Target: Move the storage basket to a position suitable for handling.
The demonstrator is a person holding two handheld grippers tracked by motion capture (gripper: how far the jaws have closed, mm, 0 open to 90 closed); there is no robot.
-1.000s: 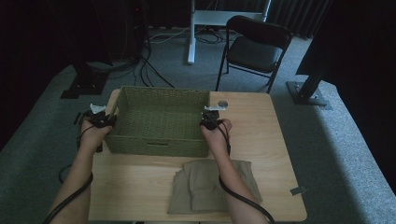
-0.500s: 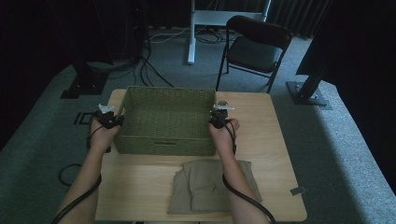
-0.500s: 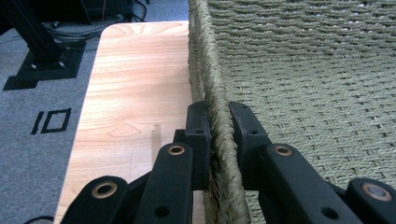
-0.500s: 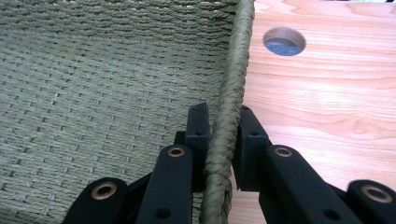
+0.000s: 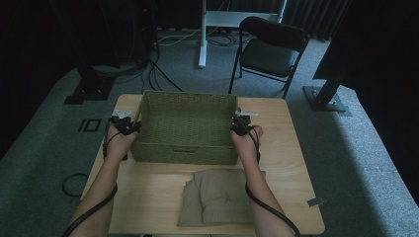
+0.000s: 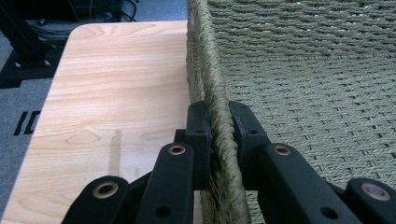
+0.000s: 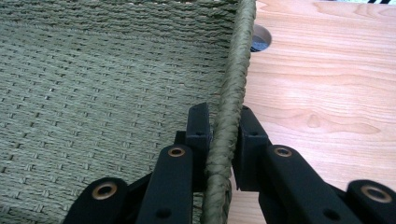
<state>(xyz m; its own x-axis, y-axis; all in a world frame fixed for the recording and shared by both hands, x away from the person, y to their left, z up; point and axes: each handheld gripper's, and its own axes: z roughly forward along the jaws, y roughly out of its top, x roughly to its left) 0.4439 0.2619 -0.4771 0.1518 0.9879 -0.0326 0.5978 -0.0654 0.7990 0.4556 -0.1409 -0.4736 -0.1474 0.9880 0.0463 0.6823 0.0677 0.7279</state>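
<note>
A green woven basket [image 5: 184, 152] stands on the wooden table [image 5: 289, 153], with nothing in it. My left gripper [image 5: 127, 126] is shut on the basket's left rim [image 6: 205, 70], one jaw inside the wall and one outside. On the opposite side, my right gripper [image 5: 240, 126] is shut on the right rim [image 7: 236, 70] in the same way. In the left gripper view the left gripper [image 6: 218, 135] pinches the braided edge. The right gripper [image 7: 222, 140] does likewise in its own view. A folded khaki cloth [image 5: 217, 197] lies on the table in front of the basket, between the forearms.
A round cable hole [image 7: 259, 39] sits in the tabletop just past the basket's right rim. Bare wood shows left [image 6: 116, 84] and right of the basket. A black folding chair [image 5: 269, 49] stands behind the table, with cables on the carpet.
The basket and both grippers holding it have shifted to the right across the table. The cloth has stayed in place.
</note>
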